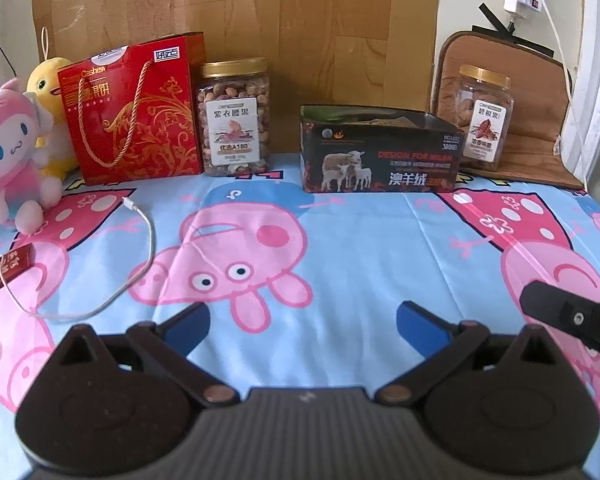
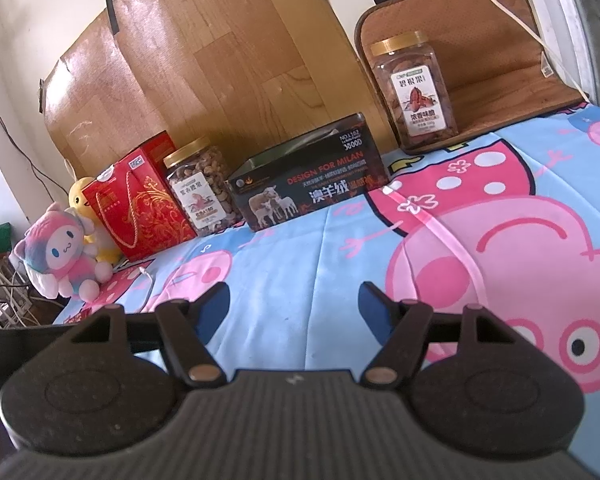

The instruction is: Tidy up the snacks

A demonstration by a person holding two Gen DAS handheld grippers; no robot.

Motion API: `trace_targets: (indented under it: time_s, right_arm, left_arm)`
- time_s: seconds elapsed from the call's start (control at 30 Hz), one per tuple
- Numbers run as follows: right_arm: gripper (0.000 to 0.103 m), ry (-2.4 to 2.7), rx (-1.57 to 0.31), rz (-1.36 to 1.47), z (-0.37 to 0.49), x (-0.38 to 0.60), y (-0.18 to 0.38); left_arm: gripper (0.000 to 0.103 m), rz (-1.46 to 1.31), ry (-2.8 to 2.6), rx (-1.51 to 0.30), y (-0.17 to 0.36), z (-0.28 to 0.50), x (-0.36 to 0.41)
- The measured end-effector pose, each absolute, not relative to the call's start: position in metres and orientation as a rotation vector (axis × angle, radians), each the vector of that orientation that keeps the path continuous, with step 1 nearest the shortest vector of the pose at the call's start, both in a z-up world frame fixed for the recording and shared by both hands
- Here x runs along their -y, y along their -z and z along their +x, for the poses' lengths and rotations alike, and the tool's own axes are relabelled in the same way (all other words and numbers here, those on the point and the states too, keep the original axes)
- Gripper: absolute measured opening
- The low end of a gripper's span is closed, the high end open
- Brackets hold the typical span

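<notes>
Along the back of the cartoon-pig bedsheet (image 1: pixel 340 248) stand a red cashew gift bag (image 1: pixel 134 112) (image 2: pixel 140 208), a gold-lidded jar of nuts (image 1: pixel 234 118) (image 2: pixel 200 188), an open black box with sheep printed on it (image 1: pixel 380 152) (image 2: pixel 308 176), and a second gold-lidded jar (image 1: pixel 486 116) (image 2: pixel 414 88) on a brown mat. My left gripper (image 1: pixel 302 320) hovers open over the sheet, well short of them, with nothing between its blue fingers. My right gripper (image 2: pixel 294 308) is also open and empty; its tip (image 1: pixel 572 316) shows at the right edge of the left wrist view.
Two plush toys, pink (image 1: pixel 10 156) (image 2: pixel 60 260) and yellow (image 1: pixel 48 92), sit at the far left. A white cable (image 1: pixel 140 256) and a small red packet (image 1: pixel 6 272) lie on the left of the sheet. A wood-pattern board (image 2: pixel 204 64) leans on the wall behind.
</notes>
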State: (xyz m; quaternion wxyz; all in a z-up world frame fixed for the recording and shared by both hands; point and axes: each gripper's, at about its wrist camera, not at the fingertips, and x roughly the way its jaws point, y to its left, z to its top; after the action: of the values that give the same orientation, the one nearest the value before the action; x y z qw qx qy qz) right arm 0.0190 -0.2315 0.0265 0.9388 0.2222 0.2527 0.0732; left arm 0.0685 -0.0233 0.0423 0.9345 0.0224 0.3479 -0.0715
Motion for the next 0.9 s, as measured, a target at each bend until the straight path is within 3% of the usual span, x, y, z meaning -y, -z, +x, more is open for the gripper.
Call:
trace_targets:
  time_s: [0.9]
  right_arm:
    - [0.073,-0.148,-0.517,0.457,0.0198,0.2317,-0.0257]
  left_arm:
    - [0.103,0.04,0.15,-0.726,-0.0397,0.0711,0.0232]
